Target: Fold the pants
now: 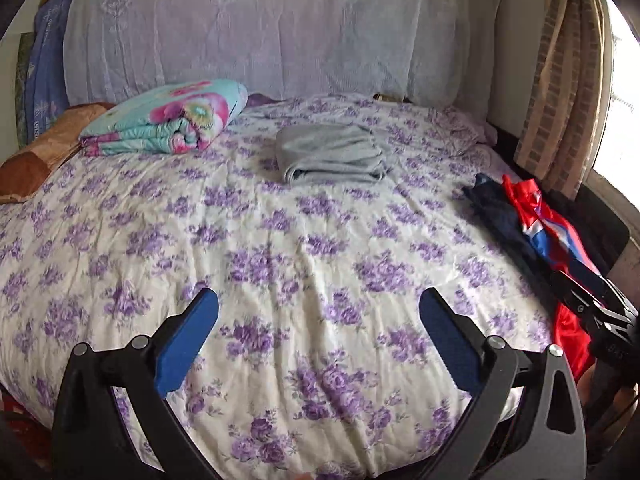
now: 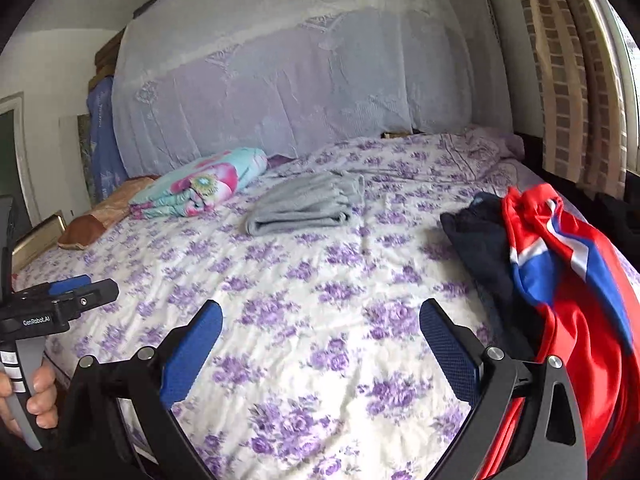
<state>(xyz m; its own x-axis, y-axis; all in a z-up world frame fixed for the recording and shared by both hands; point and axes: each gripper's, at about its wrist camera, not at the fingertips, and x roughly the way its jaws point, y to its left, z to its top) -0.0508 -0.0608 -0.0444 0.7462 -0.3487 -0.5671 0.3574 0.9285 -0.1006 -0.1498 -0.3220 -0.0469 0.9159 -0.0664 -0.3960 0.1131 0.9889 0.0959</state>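
A pile of unfolded garments lies at the bed's right edge: red pants with blue and white stripes [image 2: 572, 264] over a dark navy garment [image 2: 480, 236]; the pile also shows in the left wrist view [image 1: 536, 224]. A folded grey garment [image 1: 332, 154] lies mid-bed toward the headboard, also in the right wrist view [image 2: 304, 204]. My left gripper [image 1: 319, 308] is open and empty above the floral sheet. My right gripper [image 2: 320, 316] is open and empty, just left of the red pants. The left gripper also shows at the left edge of the right wrist view [image 2: 84, 288].
The bed has a white sheet with purple flowers [image 1: 280, 264]. A folded turquoise floral quilt [image 1: 172, 120] and a brown pillow [image 1: 44, 152] lie at the far left. A lace-covered headboard [image 1: 272, 36] stands behind. Curtains [image 1: 560, 80] and a window are on the right.
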